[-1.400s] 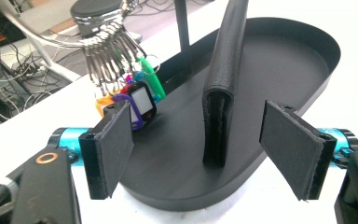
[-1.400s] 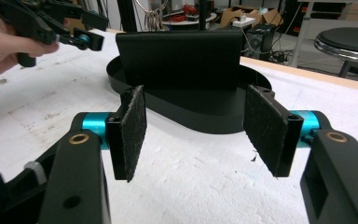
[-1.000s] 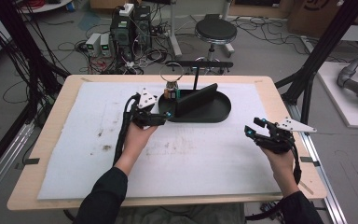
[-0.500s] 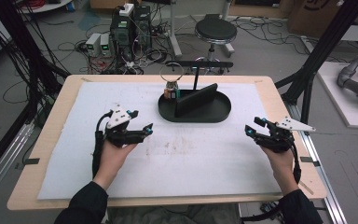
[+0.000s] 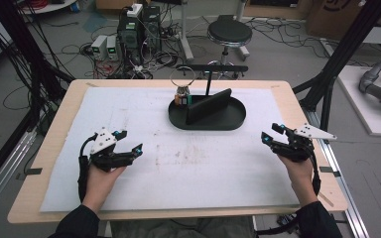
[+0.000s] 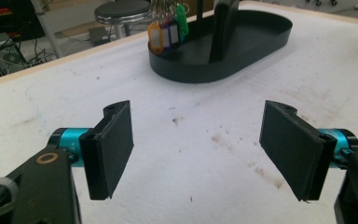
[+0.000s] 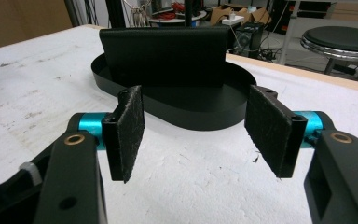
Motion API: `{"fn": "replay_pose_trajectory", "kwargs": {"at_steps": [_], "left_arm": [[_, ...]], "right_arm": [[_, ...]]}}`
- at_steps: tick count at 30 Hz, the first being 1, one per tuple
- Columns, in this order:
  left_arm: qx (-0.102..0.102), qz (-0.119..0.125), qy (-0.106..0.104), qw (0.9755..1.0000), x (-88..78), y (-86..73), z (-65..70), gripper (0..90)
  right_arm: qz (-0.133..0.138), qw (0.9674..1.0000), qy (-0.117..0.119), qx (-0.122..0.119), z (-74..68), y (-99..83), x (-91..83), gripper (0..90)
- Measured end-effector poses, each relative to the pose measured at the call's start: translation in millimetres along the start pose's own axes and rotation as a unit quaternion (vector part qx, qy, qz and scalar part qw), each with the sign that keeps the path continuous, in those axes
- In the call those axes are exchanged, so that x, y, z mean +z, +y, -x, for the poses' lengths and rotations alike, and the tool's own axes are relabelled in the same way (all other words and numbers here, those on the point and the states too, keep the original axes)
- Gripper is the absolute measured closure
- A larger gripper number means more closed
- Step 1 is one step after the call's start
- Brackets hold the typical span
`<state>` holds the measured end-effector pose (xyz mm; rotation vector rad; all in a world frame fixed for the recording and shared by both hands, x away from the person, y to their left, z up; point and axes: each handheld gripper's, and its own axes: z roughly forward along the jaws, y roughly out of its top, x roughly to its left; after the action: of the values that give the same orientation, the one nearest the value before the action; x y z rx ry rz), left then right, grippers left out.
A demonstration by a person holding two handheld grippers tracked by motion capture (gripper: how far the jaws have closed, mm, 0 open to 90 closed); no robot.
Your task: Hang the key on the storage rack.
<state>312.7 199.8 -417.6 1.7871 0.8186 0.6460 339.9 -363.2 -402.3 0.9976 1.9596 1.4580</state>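
Note:
A black oval tray [image 5: 230, 118] sits at the back middle of the white mat. A black wallet-like slab [image 5: 208, 105] stands on edge in it, and a key ring with coloured tags [image 5: 181, 94] is at its left end beside a thin T-shaped stand [image 5: 208, 74]. My left gripper [image 5: 130, 142] hovers over the front left of the mat, open and empty. In the left gripper view, the gripper [image 6: 200, 149] faces the tray [image 6: 223, 70] and tags [image 6: 168, 30]. My right gripper [image 5: 271, 133] is open at the right, and its own view has the gripper [image 7: 196, 130] facing the slab [image 7: 165, 56].
The white mat [image 5: 178, 163] covers most of the wooden table [image 5: 297, 114]. A stool [image 5: 229, 33] and electronics boxes [image 5: 129, 34] stand on the floor behind. Black frame posts [image 5: 347, 54] rise at the table's sides.
My left gripper has drawn back from the tray to the front left of the mat, empty. The right gripper has stayed in place.

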Motion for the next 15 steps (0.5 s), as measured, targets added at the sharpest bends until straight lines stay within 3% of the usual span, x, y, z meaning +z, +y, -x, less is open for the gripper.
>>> {"fn": "replay_pose_trajectory", "kwargs": {"at_steps": [7, 15], "left_arm": [[0.011, 0.010, 0.004, 0.9999, -5.2, 1.3, 2.5, 25.7], [0.004, 0.006, 0.015, 0.9999, -5.4, -1.7, -3.4, 25.7]], "right_arm": [[-0.006, 1.0000, 0.001, 0.001, 0.3, -0.4, 2.2, 38.0], [-0.007, 1.0000, 0.001, 0.003, 0.6, -0.7, 2.2, 37.4]]}}
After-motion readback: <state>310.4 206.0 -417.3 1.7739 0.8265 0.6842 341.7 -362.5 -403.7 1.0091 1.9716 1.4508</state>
